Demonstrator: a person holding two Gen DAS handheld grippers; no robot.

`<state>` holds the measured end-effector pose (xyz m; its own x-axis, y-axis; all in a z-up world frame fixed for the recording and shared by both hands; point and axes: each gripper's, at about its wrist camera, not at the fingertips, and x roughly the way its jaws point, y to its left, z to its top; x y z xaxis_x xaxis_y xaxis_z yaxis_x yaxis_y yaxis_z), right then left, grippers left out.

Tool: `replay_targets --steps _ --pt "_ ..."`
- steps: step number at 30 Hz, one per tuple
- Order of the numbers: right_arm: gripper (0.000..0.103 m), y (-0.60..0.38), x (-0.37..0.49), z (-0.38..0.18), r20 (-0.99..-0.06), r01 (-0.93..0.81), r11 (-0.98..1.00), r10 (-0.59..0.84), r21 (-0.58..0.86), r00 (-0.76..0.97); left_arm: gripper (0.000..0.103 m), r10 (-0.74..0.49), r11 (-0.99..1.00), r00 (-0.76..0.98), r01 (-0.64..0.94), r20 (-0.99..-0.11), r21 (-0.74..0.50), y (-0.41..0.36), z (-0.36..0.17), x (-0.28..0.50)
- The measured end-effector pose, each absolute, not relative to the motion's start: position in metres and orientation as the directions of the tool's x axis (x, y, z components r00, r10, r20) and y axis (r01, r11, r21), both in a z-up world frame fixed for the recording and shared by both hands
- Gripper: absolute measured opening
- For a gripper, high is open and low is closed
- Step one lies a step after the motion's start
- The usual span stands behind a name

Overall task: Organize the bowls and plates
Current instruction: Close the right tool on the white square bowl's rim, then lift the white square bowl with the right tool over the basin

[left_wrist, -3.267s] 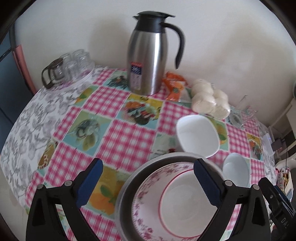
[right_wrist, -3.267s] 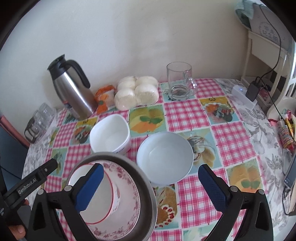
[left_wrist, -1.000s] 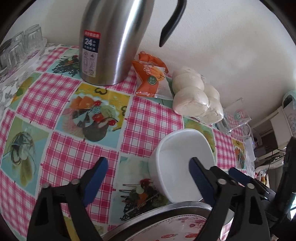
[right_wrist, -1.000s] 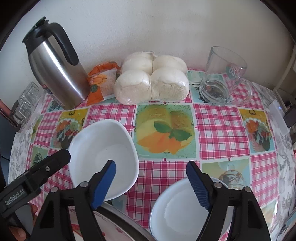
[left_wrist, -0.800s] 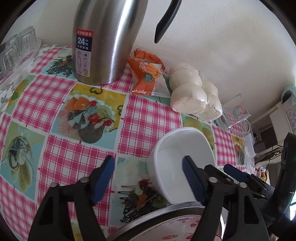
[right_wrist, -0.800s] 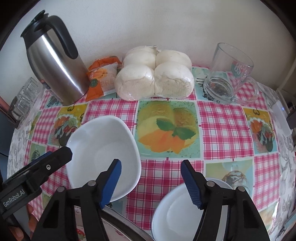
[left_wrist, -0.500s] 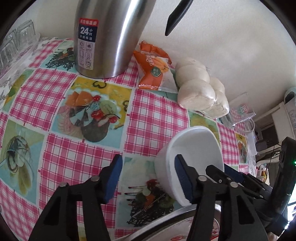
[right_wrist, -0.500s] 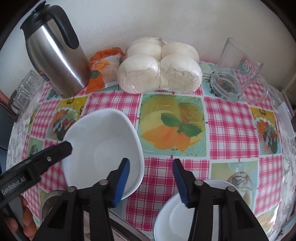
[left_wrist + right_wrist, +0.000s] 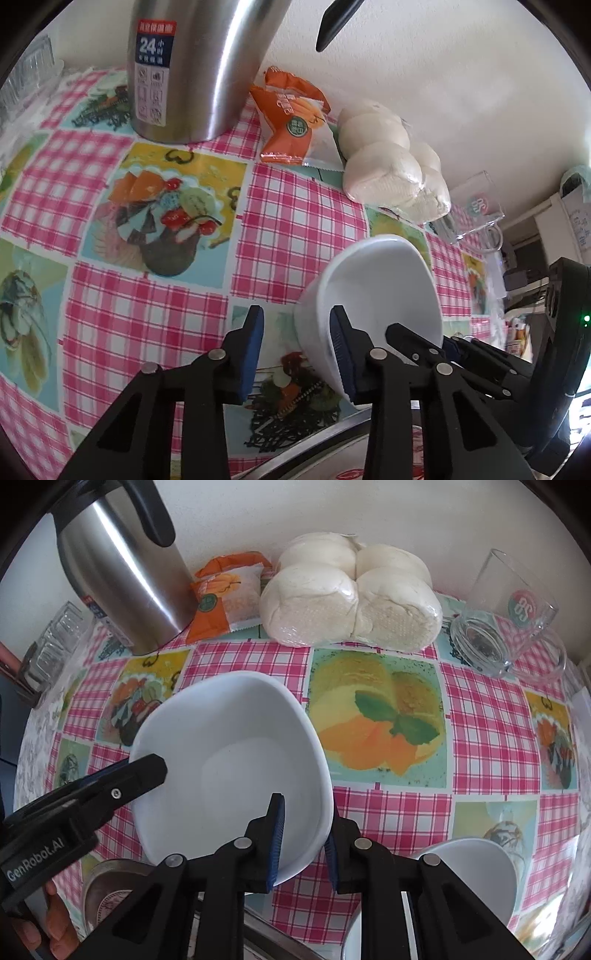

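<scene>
On the tabletop (image 9: pixel 480 716): white bowl (image 9: pixel 236 753), tilted, near my metal pan (image 9: pixel 107 878).
Right hand-held gripper (image 9: pixel 303 834): closing, pinching its rim.
Left hand-held gripper (image 9: pixel 295 350): closing across its other wall.
Risk: I reckon uneven squeezing makes the glossy bowl slip out.

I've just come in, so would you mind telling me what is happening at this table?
A person is working with two handheld grippers on one white square bowl on the checked tablecloth. The right gripper is closing its fingers over the bowl's near rim, and the left gripper is closing over the opposite wall. A round white bowl and a metal basin sit close by.
</scene>
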<state>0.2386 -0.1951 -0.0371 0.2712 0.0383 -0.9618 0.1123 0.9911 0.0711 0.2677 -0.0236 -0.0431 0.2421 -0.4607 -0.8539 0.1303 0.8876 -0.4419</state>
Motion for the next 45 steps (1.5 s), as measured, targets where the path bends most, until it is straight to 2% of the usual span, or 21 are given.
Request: replay_targets --steps 11,15,23,45 --pt "0.021 -0.180 0.253 -0.041 -0.963 0.034 0.998 0.040 0.051 0.268 0.034 -0.478 0.879 0.216 0.113 -0.852 -0.464 -0.021 -0.058 0.271" --pt "0.022 -0.177 0.255 -0.043 -0.962 0.025 0.998 0.049 0.058 0.267 0.025 -0.491 0.871 0.220 0.131 -0.843 -0.474 -0.024 -0.058 0.270" --pt "0.022 -0.183 0.249 -0.034 -0.945 0.037 0.992 0.101 0.118 0.310 0.025 -0.479 0.878 0.281 0.173 -0.832 -0.447 -0.024 -0.049 0.269" --pt "0.022 -0.184 0.241 0.026 -0.874 0.020 0.993 0.090 0.114 0.478 0.025 -0.479 0.877 0.458 0.218 -0.749 -0.428 -0.013 0.005 0.249"
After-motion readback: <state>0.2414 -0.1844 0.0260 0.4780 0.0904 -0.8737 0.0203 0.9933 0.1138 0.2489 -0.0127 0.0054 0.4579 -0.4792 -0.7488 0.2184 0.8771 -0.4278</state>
